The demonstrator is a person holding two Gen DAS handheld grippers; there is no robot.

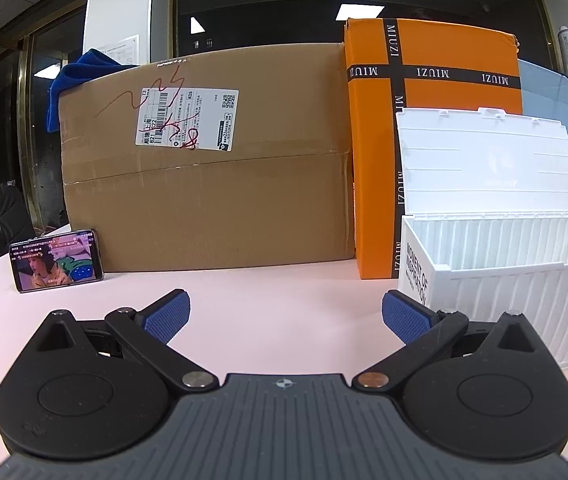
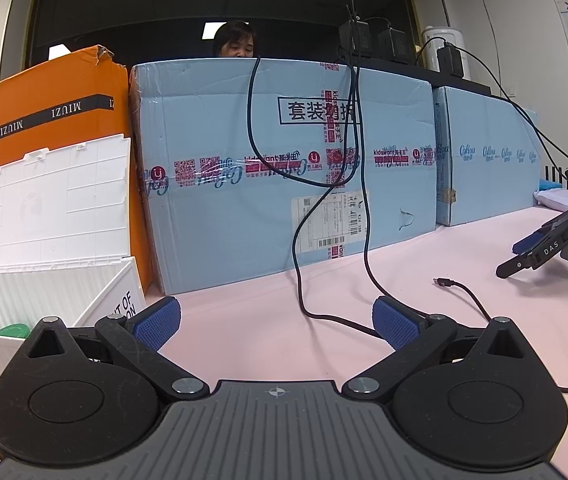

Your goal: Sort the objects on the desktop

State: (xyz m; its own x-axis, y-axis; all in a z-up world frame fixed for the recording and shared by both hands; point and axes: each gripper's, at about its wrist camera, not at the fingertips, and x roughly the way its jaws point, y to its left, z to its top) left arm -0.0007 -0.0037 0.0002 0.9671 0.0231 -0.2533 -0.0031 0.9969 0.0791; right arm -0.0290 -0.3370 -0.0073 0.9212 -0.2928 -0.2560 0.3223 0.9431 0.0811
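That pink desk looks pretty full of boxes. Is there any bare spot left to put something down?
Yes. Bare pink desk lies ahead of the open left tongs, bordered by the brown cardboard box, the propped phone and the white ribbed plastic bin. Ahead of the right tongs it is more crowded: black cables trail below the light-blue carton.
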